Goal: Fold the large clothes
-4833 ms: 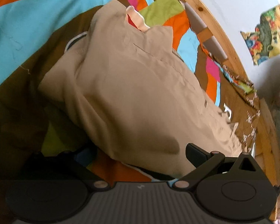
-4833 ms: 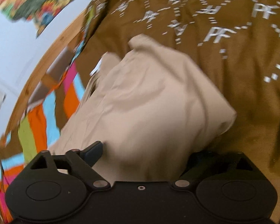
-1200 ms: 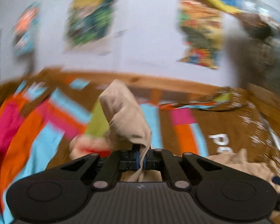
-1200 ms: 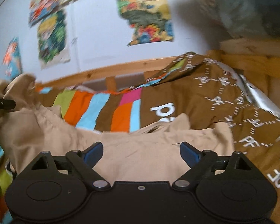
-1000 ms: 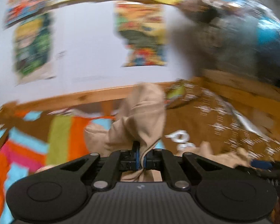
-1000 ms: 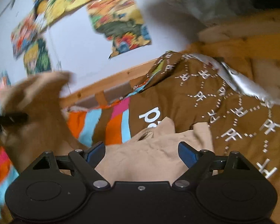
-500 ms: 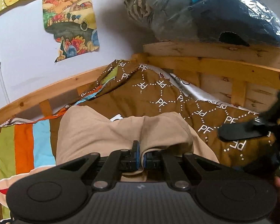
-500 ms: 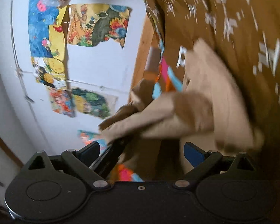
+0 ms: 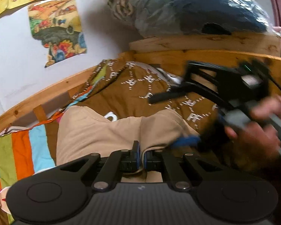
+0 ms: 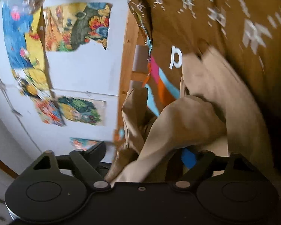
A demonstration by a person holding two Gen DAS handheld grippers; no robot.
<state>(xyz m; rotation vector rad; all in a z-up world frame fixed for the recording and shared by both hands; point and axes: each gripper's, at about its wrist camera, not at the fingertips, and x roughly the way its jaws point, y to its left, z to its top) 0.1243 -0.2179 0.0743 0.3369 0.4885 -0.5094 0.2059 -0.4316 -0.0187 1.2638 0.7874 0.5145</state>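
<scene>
In the left wrist view, our left gripper [image 9: 140, 154] pinches a fold of the beige garment [image 9: 103, 129], fingers pressed together with only the thin cloth between them. The garment lies on the brown blanket [image 9: 140, 86] of the bed, reaching toward the wooden rail [image 9: 46, 97] along the wall side. The pinch looks shallow, so we judge a quick pull could slide the cloth out and drop the fold. Our right gripper [image 9: 178, 120] comes in blurred from the right, held by a hand [image 9: 256, 131], fingers spread, one blue pad [image 9: 185, 140] just at the cloth; the two tools are near each other and could collide. In the right wrist view, the right gripper [image 10: 146, 153] has its fingers wide apart, with the garment [image 10: 187, 123] bunched and draped between them. Whether a pad [image 10: 189, 157] touches cloth we cannot tell. Closing here, we think, may grab several layers at once and spoil the fold, or catch the blanket [image 10: 234, 18] underneath.
</scene>
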